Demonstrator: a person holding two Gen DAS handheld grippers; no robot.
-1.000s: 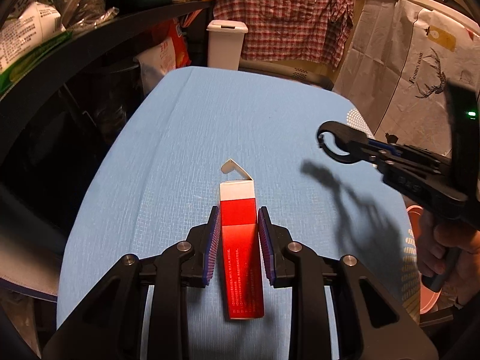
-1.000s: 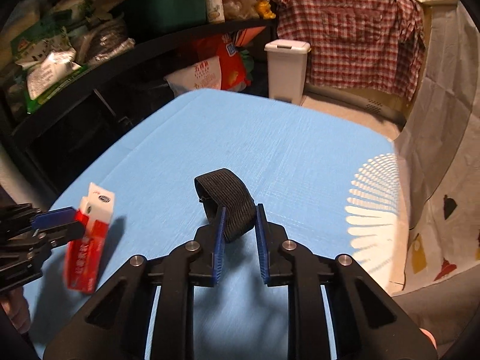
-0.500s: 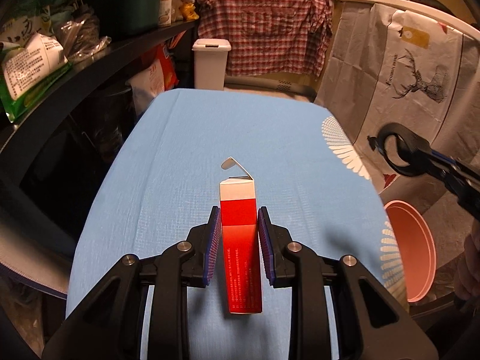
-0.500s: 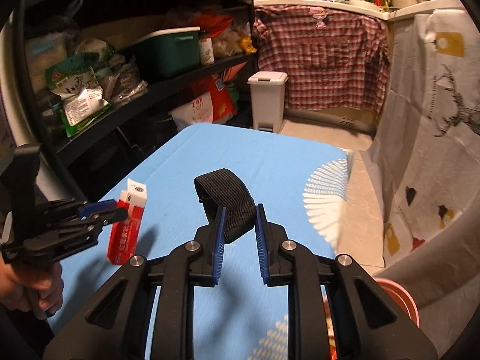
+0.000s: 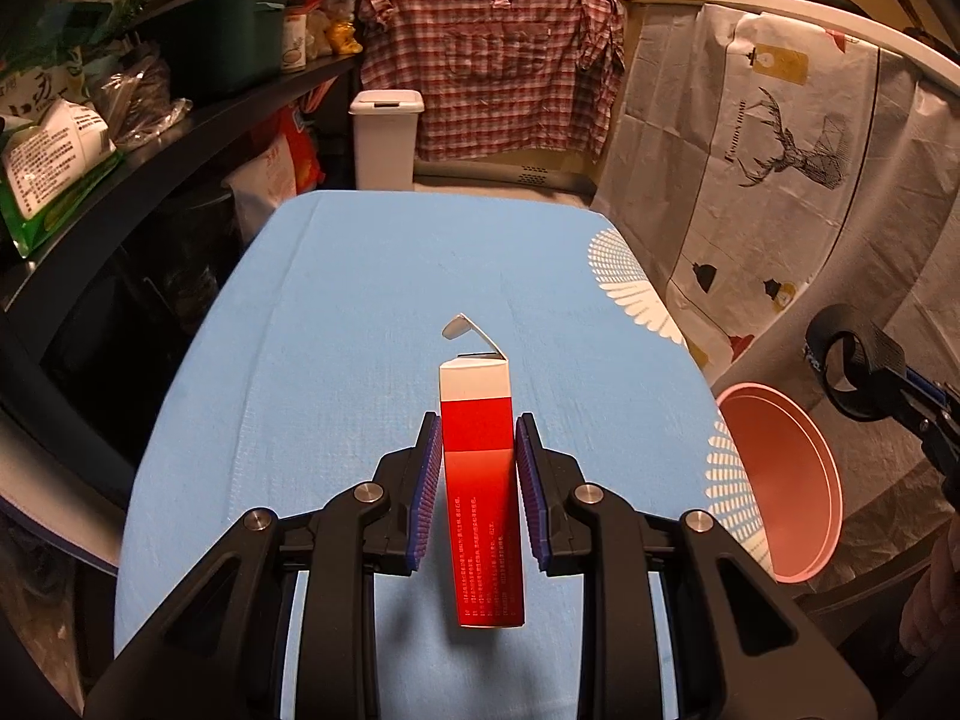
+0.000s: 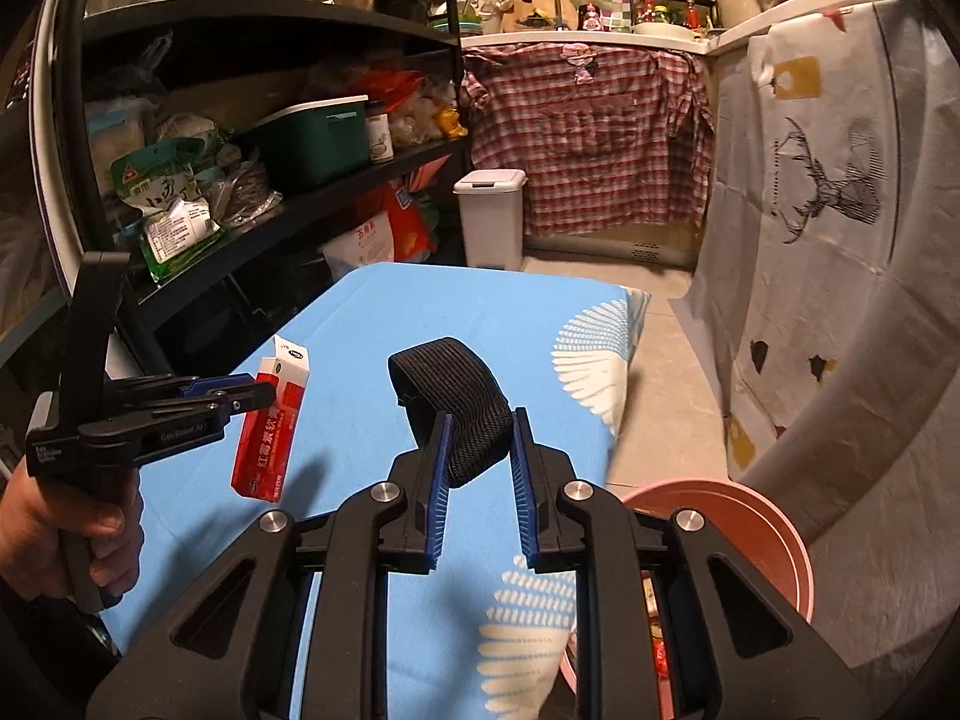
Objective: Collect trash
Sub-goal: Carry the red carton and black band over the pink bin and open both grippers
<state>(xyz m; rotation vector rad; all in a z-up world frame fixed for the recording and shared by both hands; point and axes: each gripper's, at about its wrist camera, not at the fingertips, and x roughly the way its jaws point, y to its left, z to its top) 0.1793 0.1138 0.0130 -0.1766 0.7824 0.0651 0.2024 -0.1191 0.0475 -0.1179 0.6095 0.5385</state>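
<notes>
My left gripper [image 5: 478,444] is shut on a red and white carton [image 5: 483,480] with its top flap open, held in the air above the blue table [image 5: 360,312]. From the right wrist view the same carton [image 6: 273,426] hangs in that left gripper [image 6: 264,396] at the left. A black elastic band loop [image 6: 462,408] is clamped in my right gripper [image 6: 478,444], raised over the table's right edge. In the left wrist view the band [image 5: 852,369] hovers above a pink bin [image 5: 780,480] on the floor.
The pink bin [image 6: 750,540] stands beside the table's right edge, with some items inside. Dark shelves [image 6: 270,204] full of bags and a green box line the left. A white pedal bin [image 6: 489,216] and a hanging plaid shirt [image 6: 588,138] are at the far end.
Both grippers rose with their loads. The right one carried the band rightward, off the table to above the pink bin. The left moved slightly, still gripping the carton.
</notes>
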